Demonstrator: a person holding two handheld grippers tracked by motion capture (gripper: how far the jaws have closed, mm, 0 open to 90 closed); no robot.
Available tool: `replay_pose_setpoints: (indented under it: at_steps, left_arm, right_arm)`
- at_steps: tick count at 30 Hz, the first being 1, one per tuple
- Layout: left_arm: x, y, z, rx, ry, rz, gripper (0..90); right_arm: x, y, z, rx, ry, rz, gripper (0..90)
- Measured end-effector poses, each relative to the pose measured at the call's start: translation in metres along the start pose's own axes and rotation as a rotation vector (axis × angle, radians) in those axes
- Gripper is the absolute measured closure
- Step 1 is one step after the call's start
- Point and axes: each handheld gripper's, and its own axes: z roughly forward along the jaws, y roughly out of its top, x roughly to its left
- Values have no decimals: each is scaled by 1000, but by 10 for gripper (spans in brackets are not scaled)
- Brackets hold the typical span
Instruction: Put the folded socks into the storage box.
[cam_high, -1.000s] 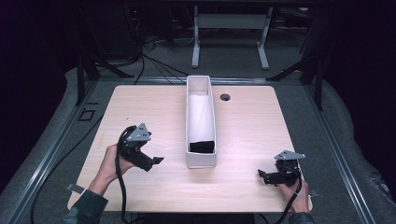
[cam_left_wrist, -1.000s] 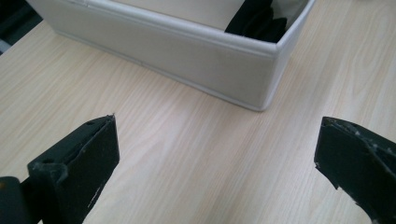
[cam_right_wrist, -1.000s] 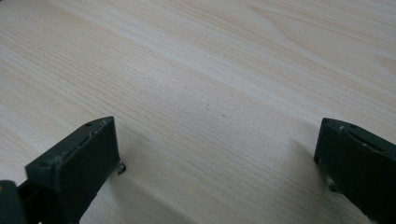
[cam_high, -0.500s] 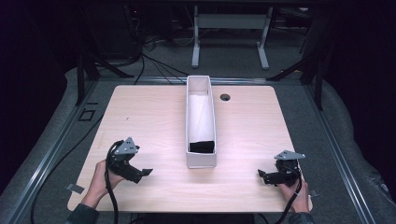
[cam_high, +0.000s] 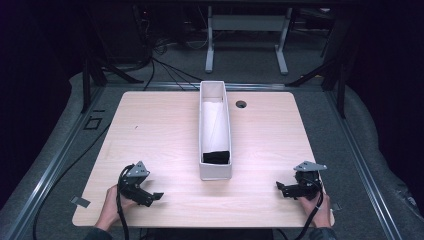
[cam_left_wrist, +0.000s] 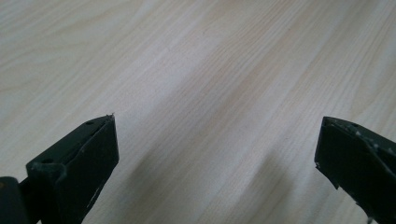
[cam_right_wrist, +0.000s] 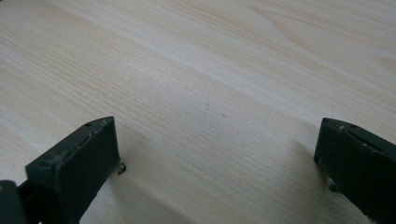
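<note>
Both grippers are resting agape and empty on the table (cam_high: 165, 130): left gripper (cam_high: 156, 196) at 7 o'clock, right gripper (cam_high: 281, 188) at 5. The white bin (cam_high: 215, 172) between them is running 12-to-6.

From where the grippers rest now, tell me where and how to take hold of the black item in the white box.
Grip the black item across its exposed top, coming straight down from above. It sits at the box's near end, with tall narrow walls on three sides, so a side approach looks blocked. Either open tool could probably reach: left or right. Set the jaws along the box's length, since its width looks tight.
</note>
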Motion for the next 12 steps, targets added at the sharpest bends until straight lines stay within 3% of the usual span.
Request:
replay_pose_setpoints:
  at_steps: [4,12]
  left_arm:
    - [-1,-4,8,8,22,9,0]
    - [-2,-9,12,-46,56,11,0]
  right_arm:
    - [0,0,0,-1,-1,-2,0]
    - [0,0,0,-1,-2,1,0]
